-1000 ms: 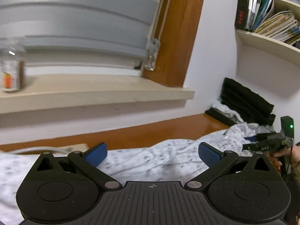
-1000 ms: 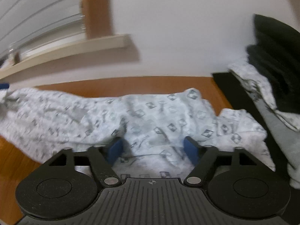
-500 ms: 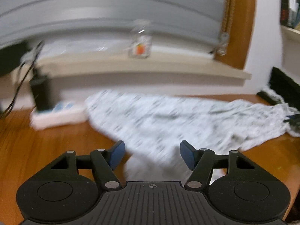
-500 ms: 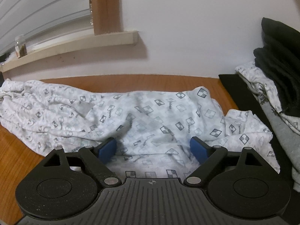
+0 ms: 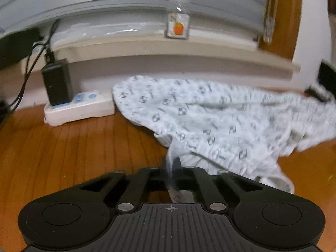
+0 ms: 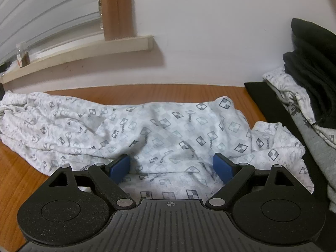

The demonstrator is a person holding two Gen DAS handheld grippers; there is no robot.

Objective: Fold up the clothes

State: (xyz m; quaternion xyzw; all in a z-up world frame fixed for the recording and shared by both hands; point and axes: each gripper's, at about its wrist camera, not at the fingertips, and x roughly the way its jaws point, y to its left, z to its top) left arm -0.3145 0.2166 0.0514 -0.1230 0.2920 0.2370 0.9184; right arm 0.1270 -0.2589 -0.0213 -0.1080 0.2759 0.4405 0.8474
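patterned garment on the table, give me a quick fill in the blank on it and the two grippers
1. The left gripper is ____ on an edge of the patterned garment.
2. The right gripper hovers with its jaws ____ over the cloth.
3. The garment lies on a ____ table.
4. The small jar stands on the window ____.

Missing words: shut; open; wooden; sill

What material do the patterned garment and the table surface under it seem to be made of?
The patterned garment looks like a thin, soft woven or knit cloth, matte white with grey printed squares: it wrinkles and drapes loosely. The table surface looks like wood or wood veneer, orange-brown, with straight grain lines and a slight sheen.
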